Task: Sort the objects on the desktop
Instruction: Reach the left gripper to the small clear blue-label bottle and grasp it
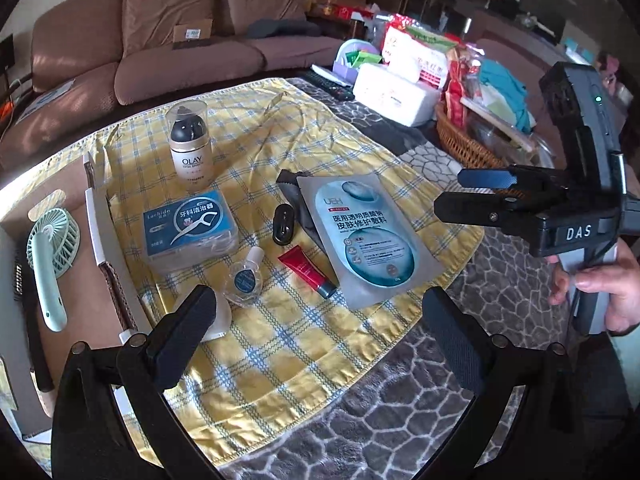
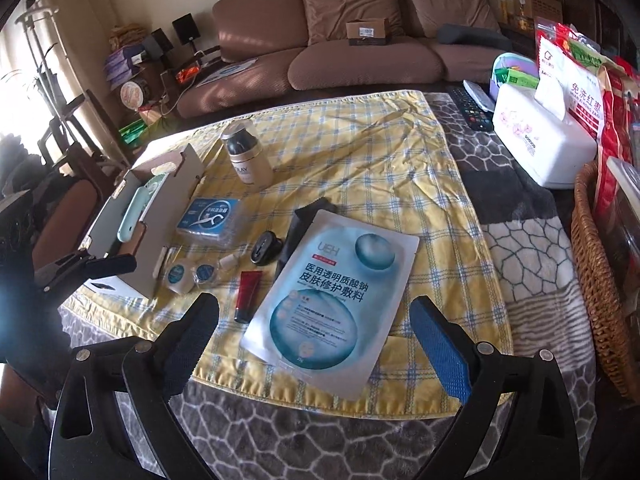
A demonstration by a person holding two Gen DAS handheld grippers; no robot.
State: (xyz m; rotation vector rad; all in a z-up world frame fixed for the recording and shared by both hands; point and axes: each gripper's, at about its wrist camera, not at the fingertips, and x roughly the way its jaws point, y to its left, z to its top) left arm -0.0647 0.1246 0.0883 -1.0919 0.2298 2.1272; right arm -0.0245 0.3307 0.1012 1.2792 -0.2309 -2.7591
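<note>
Your right gripper [image 2: 316, 344] hangs above the near edge of the yellow checked cloth [image 2: 400, 184], jaws spread wide and empty, and the flat mask sachet [image 2: 332, 296] lies just ahead between the two fingers. Your left gripper [image 1: 316, 340] is also wide and holds nothing; it hovers near the small clear bottle [image 1: 244, 276] and the red tube [image 1: 306, 272]. The open cardboard box [image 2: 120, 216] at the left side already has the green fan [image 1: 50, 256] inside. I judge the sachet is the next thing to take. It is thin and lies flat, so come low, take one edge or corner, and close gently so that it does not slide on the cloth.
</note>
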